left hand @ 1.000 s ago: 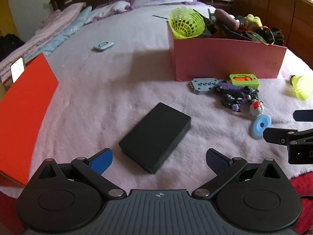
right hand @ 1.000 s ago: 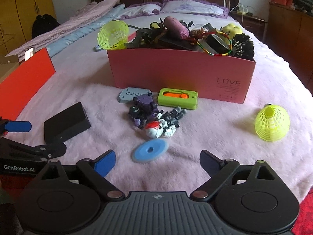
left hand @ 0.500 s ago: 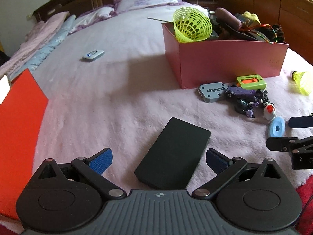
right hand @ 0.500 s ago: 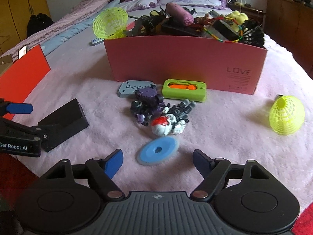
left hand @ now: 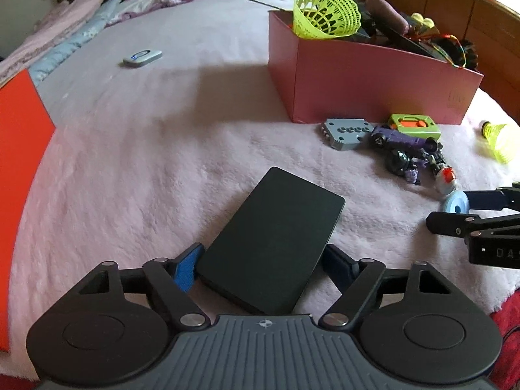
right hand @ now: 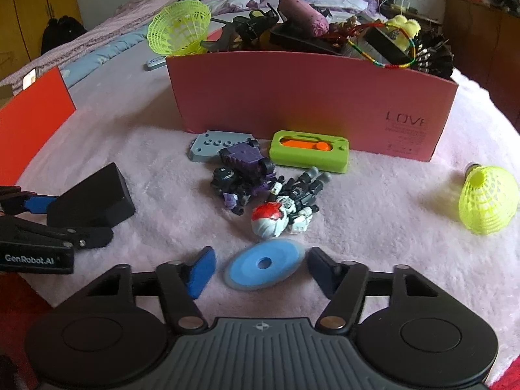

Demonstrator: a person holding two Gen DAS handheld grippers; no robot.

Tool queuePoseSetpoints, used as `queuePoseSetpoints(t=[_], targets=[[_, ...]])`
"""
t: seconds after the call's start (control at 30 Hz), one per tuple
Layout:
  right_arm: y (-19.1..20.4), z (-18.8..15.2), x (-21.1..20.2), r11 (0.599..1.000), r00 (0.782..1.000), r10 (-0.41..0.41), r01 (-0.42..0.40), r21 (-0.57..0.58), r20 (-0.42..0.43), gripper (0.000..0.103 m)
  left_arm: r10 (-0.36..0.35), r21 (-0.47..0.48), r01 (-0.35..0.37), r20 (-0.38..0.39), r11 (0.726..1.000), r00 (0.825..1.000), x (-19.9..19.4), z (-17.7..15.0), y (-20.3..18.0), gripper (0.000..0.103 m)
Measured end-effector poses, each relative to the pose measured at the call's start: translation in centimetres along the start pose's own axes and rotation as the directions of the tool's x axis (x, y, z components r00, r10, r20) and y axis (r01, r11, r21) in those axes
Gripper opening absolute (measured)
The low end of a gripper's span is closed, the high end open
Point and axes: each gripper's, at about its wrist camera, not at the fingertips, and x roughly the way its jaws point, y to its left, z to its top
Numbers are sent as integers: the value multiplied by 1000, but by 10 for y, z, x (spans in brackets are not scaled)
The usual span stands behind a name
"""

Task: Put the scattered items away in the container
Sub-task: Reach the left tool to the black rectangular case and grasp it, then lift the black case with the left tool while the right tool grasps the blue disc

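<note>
Left side first. The left gripper point(left hand: 260, 268) has come down over the black box point(left hand: 273, 240), which a second ago lay well ahead of it on the pink blanket point(left hand: 130, 169) and now lies between its fingers. Its jaws have just been closing from full width to a medium gap. The blue left pad point(left hand: 185, 269) sits against the box's left edge and the right finger is at the opposite edge; a firm clamp cannot be confirmed, since the box is not lifted off the blanket. Judgement: the grasp is about to complete, and the lift toward the container follows.

Centre. The grey plate point(right hand: 217, 144), purple toy car point(right hand: 247, 159), green case point(right hand: 308, 151) and robot figure point(right hand: 276, 214) lie loose on the blanket just in front of the pink box point(right hand: 308, 97), which is already piled above its rim. These are untouched.

Right side. The right gripper point(right hand: 260, 269) has also descended and now brackets the blue disc point(right hand: 265, 268), previously ahead of it. Its jaws have just been closing to a medium gap. The right finger is touching or nearly touching the disc's rim; the left pad point(right hand: 201, 271) stands clear of it. The disc is therefore not yet held. A yellow shuttlecock point(right hand: 487, 200) lies apart at far right
</note>
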Motion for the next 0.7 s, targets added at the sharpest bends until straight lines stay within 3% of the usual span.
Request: queuePoseSetpoints(t=[0.03,0.23,0.47,0.57,0.63,0.7], targets=[[-1,0,0,1000,1000,-1,1,1,2,55,2,-2,-2,1,1000,1000,-1,0,-1,76],[-10,-3,-11,1000,1000,13,-13,-12,13,54,-66,-29,66,0,997,998,-14,-2,-10,60],[-34,-18,-39,998,1000,-10,10,-55,1,54,-123,-22,123,-22,992,992,-22,-14,-38,59],[-46,-25,-44,998,999,-32,31,-55,-18,54,-92,-30,91,-13,995,996,-25,-15,-46,67],[-54,-30,-45,998,999,-43,41,-45,-33,55,-54,-44,53,-1,998,999,-27,-13,-48,83],[-58,-34,-43,999,999,-37,36,-20,-39,56,-32,-46,32,4,998,999,-27,-9,-49,87]])
